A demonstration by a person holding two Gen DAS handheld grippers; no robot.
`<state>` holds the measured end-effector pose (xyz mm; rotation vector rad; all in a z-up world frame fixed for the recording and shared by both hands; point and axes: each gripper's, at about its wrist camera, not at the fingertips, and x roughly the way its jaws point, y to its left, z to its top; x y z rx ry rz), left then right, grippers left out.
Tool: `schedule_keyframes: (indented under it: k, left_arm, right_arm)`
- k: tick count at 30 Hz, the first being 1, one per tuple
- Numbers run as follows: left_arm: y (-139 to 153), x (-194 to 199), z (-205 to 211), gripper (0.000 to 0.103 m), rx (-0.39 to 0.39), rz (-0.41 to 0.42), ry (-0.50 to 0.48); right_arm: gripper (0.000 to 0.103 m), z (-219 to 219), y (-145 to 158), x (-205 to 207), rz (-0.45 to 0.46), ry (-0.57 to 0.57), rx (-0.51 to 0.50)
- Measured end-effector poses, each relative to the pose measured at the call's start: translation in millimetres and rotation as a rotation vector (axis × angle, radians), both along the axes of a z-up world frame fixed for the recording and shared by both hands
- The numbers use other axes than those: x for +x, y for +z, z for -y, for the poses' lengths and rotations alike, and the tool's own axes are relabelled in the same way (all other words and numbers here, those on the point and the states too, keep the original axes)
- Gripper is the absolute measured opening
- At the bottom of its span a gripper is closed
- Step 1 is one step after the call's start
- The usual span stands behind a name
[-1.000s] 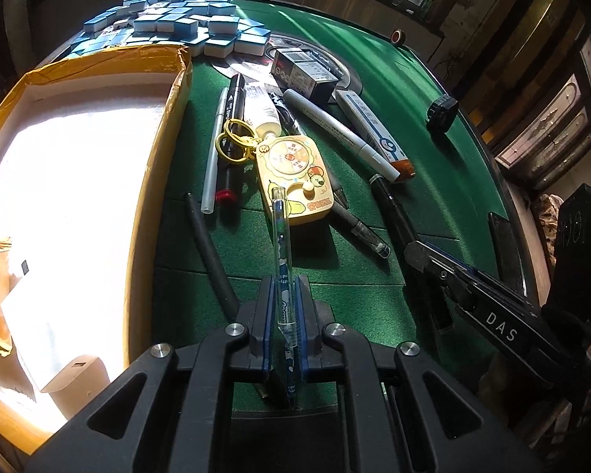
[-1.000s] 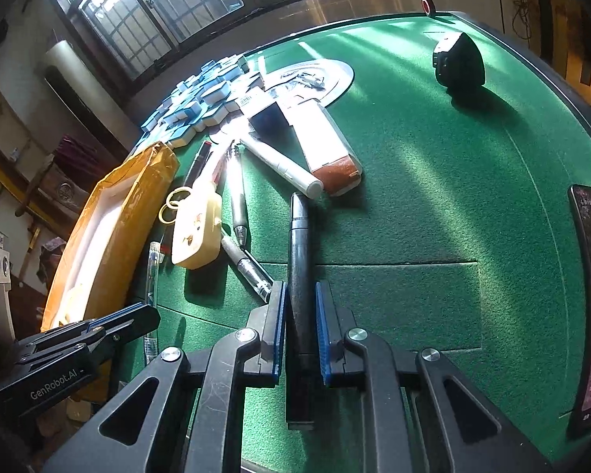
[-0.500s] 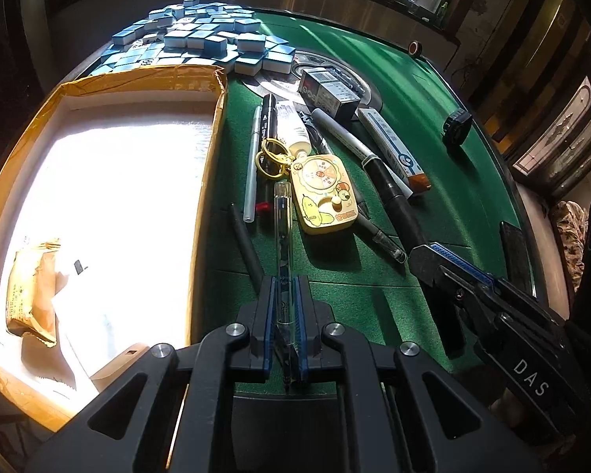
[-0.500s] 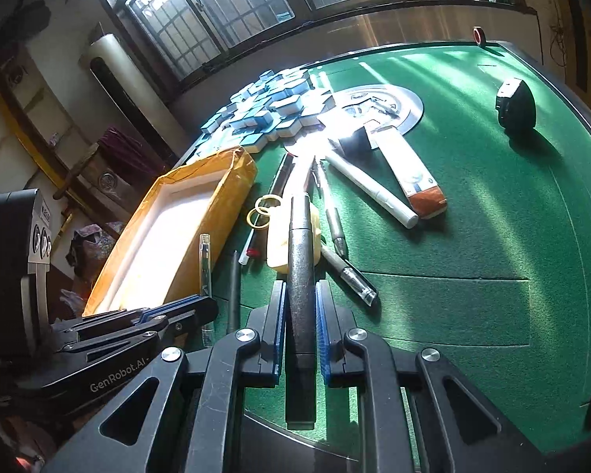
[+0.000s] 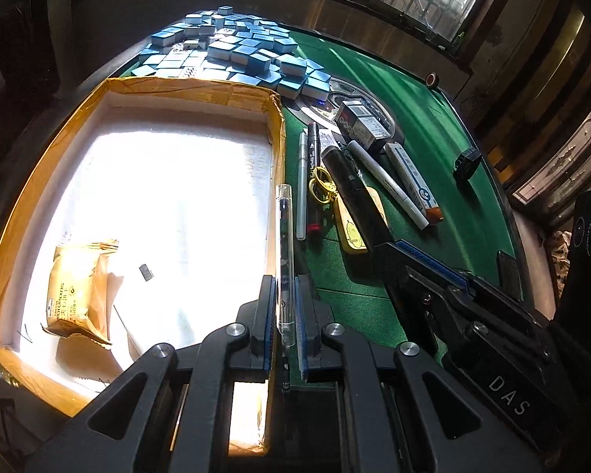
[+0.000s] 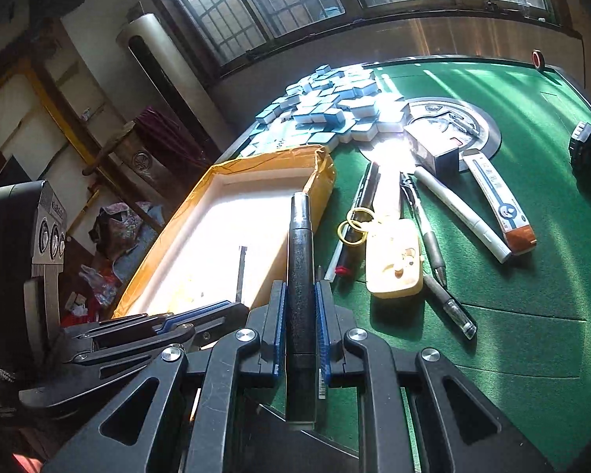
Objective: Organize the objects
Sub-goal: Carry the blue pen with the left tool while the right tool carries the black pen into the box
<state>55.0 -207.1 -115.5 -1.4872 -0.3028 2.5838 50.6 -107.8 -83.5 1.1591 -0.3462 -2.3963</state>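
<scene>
— While the left gripper (image 5: 285, 311) pinches that clear pen (image 5: 284, 260) near its lower end, how is the other one set?

— The right gripper (image 6: 301, 327) is clamped on a thick black marker (image 6: 300, 276), with most of the barrel sticking out ahead of the pads. Both loads hang over the near wall of the open cardboard box (image 5: 277, 126), where a cracker packet (image 5: 78, 287) already lies on the white floor.

— So what could spoil the drop?

— I think the clear pen is the worry: it is long, slick and held near one end, so it could swing or slip and land across the box wall, then roll back onto the green table (image 6: 532, 315). The two grippers are also close together; releasing both at once might knock one pen against the other tool.

— And the rest?

— The yellow keychain toy (image 6: 394, 264), white marker (image 6: 461, 213) and other pens lie just beside the box, waiting.
</scene>
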Motion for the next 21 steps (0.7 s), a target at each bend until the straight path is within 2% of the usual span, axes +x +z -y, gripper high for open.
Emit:
schedule_keyframes:
  k: [12,21]
  left_arm:
    - [15,-7,47,0.007,0.069,0.01,0.03]
    - [6,-22,93,0.007,0.053,0.037,0.12]
  right_arm:
    - [0.013,45,2,-20,-0.001,0.074,-0.013]
    - [0.013,73,-8,-35,0.019,0.118,0.0]
